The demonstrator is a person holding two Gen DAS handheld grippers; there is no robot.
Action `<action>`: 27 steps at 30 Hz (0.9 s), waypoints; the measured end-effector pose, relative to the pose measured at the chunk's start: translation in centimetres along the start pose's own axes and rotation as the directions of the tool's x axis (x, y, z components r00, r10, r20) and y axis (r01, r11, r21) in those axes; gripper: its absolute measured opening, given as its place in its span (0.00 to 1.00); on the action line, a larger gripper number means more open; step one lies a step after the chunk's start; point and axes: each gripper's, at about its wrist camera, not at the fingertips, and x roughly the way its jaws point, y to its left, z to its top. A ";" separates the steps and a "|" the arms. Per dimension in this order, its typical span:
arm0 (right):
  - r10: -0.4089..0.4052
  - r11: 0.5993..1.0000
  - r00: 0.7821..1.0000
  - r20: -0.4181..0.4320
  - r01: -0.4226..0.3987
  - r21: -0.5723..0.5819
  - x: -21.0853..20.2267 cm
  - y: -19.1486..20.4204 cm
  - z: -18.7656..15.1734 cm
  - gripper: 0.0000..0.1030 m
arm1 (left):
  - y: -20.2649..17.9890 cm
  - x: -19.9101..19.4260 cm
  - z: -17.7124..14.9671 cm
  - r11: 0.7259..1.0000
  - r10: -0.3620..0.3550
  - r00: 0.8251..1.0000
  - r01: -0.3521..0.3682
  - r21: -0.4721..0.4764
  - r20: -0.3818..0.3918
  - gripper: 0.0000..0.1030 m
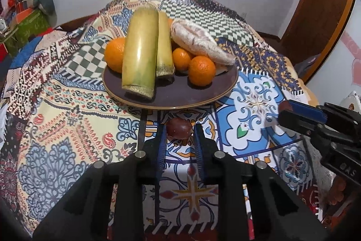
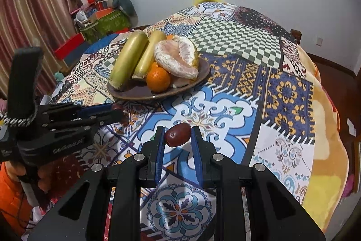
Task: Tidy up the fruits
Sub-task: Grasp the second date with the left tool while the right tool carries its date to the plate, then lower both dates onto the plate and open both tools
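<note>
A brown plate (image 1: 203, 96) on the patterned tablecloth holds two yellow-green sugarcane pieces (image 1: 140, 49), oranges (image 1: 201, 70) and a peeled pomelo (image 1: 200, 41). My left gripper (image 1: 179, 130) is shut on a dark red jujube (image 1: 179, 128), just in front of the plate's near rim. My right gripper (image 2: 176, 136) is shut on another red-brown jujube (image 2: 177, 134), above the cloth to the right of the plate (image 2: 191, 85). Each gripper shows in the other's view: the right gripper (image 1: 284, 110) at the right edge, the left gripper (image 2: 117, 111) at the left.
The tablecloth (image 2: 270, 83) covers a round table that drops away on the right and near sides. Boxes and clutter (image 2: 101, 19) stand by the curtain at the back left. A wooden door (image 1: 320, 15) stands to the right.
</note>
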 end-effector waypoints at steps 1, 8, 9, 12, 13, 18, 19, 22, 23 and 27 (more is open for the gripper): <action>0.000 1.000 1.000 0.005 0.000 -0.001 0.0 0.0 0.2 0.21 | 0.0 -0.4 0.0 1.000 -0.005 1.000 0.005 -0.003 0.008 0.23; 0.003 1.000 0.999 0.039 -0.002 -0.024 0.0 0.6 1.9 0.21 | 0.1 -3.1 1.4 1.000 -0.006 0.996 0.006 -0.005 0.088 0.23; 0.004 1.000 0.999 0.045 -0.002 -0.029 0.1 0.7 2.3 0.21 | 0.1 -3.4 1.6 1.000 -0.007 0.995 0.007 -0.005 0.097 0.23; 0.004 0.999 0.998 0.057 -0.002 -0.038 0.4 0.9 3.1 0.21 | 0.3 -3.8 2.4 1.000 -0.006 0.993 0.007 -0.004 0.119 0.23; 0.005 0.999 0.998 0.059 -0.002 -0.041 0.6 1.0 3.4 0.21 | 0.3 -3.8 2.6 1.000 -0.008 0.992 0.009 -0.005 0.123 0.23; 0.001 0.998 0.999 0.052 0.002 -0.056 2.1 1.2 4.4 0.21 | 0.5 -2.9 3.3 1.000 -0.015 0.993 0.016 -0.011 0.116 0.23; 0.003 0.998 0.999 0.045 0.000 -0.058 2.5 1.2 4.5 0.21 | 0.6 -2.6 3.4 1.000 -0.015 0.994 0.016 -0.013 0.111 0.23; 0.002 0.998 1.000 0.022 0.000 -0.064 3.6 1.2 4.6 0.21 | 0.6 -1.7 3.4 1.000 -0.020 0.995 0.022 -0.015 0.095 0.23; 0.000 0.998 1.000 0.016 0.001 -0.066 4.0 1.2 4.6 0.21 | 0.6 -1.4 3.4 1.000 -0.024 0.996 0.025 -0.016 0.090 0.23; -0.003 0.998 1.000 -0.008 0.002 -0.070 5.1 1.0 4.6 0.21 | 0.4 -0.6 3.5 1.000 -0.027 0.996 0.028 -0.006 0.081 0.23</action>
